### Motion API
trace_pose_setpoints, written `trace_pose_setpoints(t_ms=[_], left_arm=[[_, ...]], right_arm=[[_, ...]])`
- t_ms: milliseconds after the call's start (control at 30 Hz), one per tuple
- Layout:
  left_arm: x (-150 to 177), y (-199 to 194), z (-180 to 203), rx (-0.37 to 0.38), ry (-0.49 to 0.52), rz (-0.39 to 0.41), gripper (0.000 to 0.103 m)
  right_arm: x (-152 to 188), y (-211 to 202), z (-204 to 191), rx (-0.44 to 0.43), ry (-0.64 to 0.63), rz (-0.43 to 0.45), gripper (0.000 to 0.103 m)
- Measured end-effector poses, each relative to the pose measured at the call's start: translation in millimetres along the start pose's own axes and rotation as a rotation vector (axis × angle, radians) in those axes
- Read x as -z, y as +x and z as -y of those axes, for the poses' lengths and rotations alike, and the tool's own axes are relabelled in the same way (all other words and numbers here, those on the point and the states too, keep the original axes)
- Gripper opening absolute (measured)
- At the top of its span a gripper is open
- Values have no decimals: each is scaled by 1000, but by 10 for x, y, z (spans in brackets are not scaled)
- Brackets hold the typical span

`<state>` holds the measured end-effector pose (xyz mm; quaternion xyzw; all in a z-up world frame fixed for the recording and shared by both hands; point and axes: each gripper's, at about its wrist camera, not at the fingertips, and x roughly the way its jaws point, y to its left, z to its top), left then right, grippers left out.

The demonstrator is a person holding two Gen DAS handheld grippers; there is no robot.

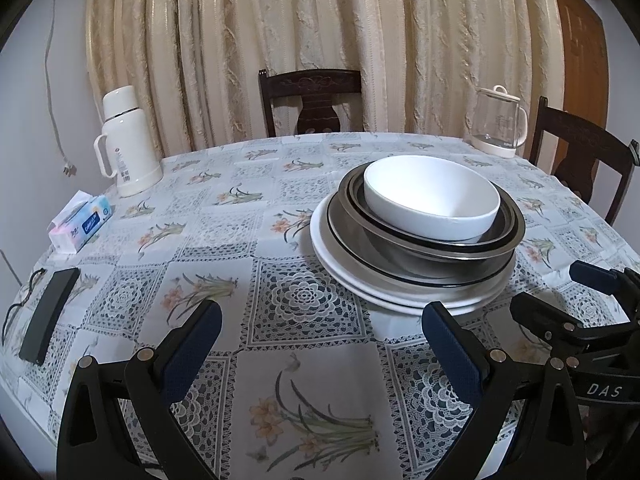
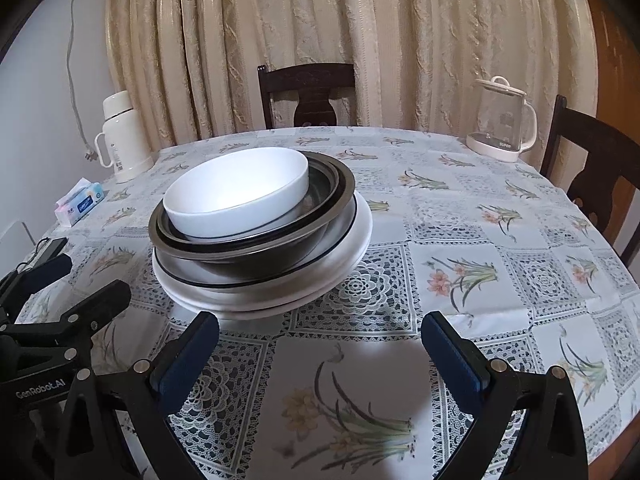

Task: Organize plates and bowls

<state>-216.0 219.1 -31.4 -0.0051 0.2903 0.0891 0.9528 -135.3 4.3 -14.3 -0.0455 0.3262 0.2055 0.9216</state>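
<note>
Floral tablecloth [image 1: 304,208], beige curtain [image 1: 320,40] behind

Your L wrist cam sits low at the table's [image 1: 280,208] near edge, facing fwd to the curtain [image 1: 320,40], w/ the dish stack [image 1: 416,264] close, right of centre. R wrist cam: same height & heading, stack [image 2: 260,240] left of centre. Both share stack, chair [image 2: 308,92], flask [image 1: 128,140], kettle [image 2: 500,120]; each sees the other gripper.
</note>
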Motion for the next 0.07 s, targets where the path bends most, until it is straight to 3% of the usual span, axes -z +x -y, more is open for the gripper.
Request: trace_pose_setpoints(t_ms=[67], left_arm=[[16,1,-8,-1,-3,-1,101]], right_arm=[[-2,10,7,-1,4,-5,103]])
